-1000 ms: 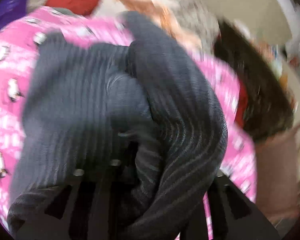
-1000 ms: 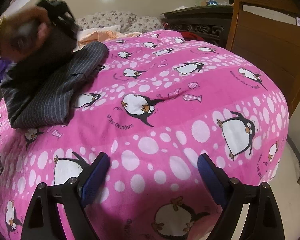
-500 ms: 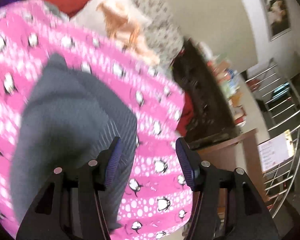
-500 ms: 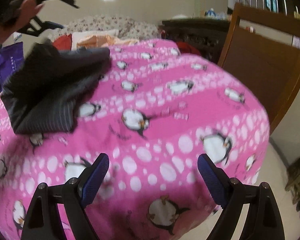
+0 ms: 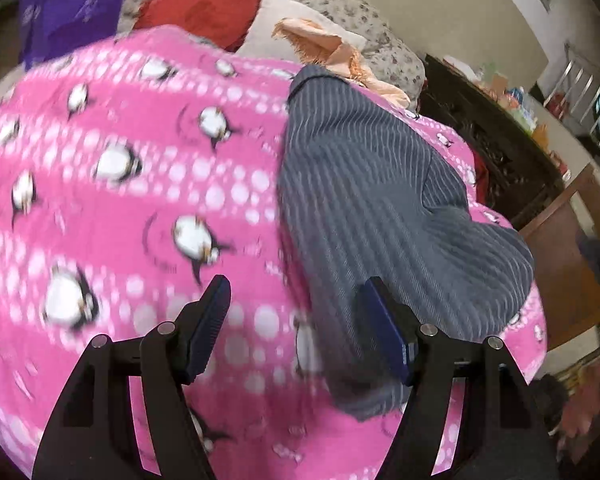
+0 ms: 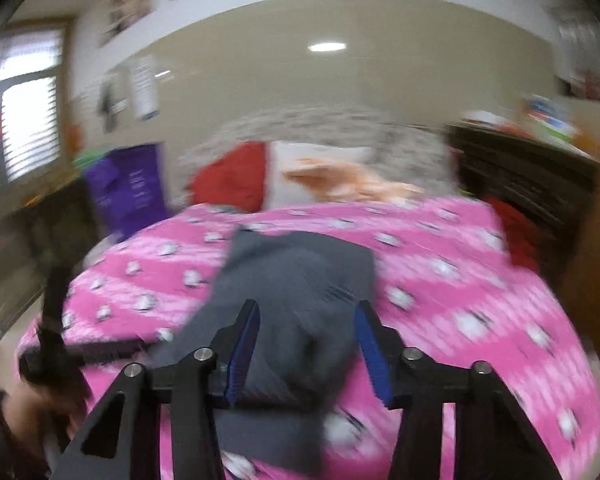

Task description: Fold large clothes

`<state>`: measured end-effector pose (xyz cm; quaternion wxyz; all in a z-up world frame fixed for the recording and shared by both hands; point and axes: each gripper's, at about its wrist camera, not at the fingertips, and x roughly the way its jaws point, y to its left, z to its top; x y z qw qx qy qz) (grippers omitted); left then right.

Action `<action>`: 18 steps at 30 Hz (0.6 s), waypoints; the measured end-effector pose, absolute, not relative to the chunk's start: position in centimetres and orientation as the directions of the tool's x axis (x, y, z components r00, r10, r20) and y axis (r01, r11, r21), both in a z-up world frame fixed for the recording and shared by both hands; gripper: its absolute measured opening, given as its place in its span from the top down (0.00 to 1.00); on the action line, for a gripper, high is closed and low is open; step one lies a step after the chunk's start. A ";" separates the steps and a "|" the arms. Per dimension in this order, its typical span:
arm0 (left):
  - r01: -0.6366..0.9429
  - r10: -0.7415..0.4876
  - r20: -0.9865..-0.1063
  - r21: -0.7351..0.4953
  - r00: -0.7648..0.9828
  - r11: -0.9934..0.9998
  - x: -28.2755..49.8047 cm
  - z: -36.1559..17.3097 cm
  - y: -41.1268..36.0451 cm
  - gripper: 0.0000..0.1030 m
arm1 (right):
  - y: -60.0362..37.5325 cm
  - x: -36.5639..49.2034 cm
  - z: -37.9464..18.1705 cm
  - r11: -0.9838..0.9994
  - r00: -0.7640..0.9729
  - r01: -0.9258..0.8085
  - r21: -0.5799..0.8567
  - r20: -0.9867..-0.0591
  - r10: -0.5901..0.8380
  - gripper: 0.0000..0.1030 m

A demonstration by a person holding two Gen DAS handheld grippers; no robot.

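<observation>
A dark grey pinstriped garment [image 5: 384, 216] lies bunched on a pink penguin-print blanket [image 5: 132, 200] on the bed. My left gripper [image 5: 296, 328] is open and empty, above the blanket at the garment's left edge. In the right wrist view the garment [image 6: 300, 280] lies in the middle of the blanket [image 6: 480, 300]. My right gripper [image 6: 306, 344] is open and empty, just in front of the garment's near end. The left gripper and the hand holding it [image 6: 56, 344] show at the lower left of that view. Both views are blurred.
Red [image 5: 204, 8], white and floral pillows and a peach cloth [image 5: 332, 48] lie at the head of the bed. A purple bag [image 6: 128, 188] stands at the far left. A dark wooden dresser [image 6: 532, 184] stands on the right, with a wooden board [image 5: 572, 264] at the bed's foot.
The left gripper let go of the garment, opened and moved off to its left side. The right gripper swung from the bare blanket to face the garment close up.
</observation>
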<state>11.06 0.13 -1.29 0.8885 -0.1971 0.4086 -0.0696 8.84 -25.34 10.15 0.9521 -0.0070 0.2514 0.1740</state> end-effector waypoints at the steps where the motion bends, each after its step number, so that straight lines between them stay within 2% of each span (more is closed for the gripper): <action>1: -0.038 -0.290 -0.693 -0.416 0.660 0.909 10.8 -1.4 0.2 0.33 | -23.8 10.1 10.3 0.922 0.786 -0.381 0.073 -0.500 0.364 0.60; 4: -0.046 -0.268 -0.691 -0.400 0.671 0.915 10.5 -0.9 0.3 0.33 | -20.2 14.5 8.5 0.889 0.677 -0.453 0.074 -0.620 0.396 0.64; 7: 0.003 -0.302 -0.658 -0.414 0.690 0.910 9.1 0.2 0.0 0.33 | -20.7 16.5 5.0 0.928 0.634 -0.372 0.005 -0.729 0.258 0.66; 9: 0.049 -0.312 -0.651 -0.390 0.692 0.920 8.2 0.6 -1.0 0.33 | -22.4 16.3 3.1 0.946 0.606 -0.321 0.039 -0.759 0.237 0.66; 14: 0.117 -0.302 -0.653 -0.311 0.694 0.943 7.2 0.6 -3.9 0.33 | -24.1 12.9 -2.7 0.924 0.481 -0.309 0.225 -0.801 0.356 0.66; 18: 0.086 -0.236 -0.611 -0.266 0.756 0.960 7.6 2.6 -4.2 0.33 | -23.5 11.1 -4.2 0.928 0.523 -0.320 0.191 -0.781 0.341 0.66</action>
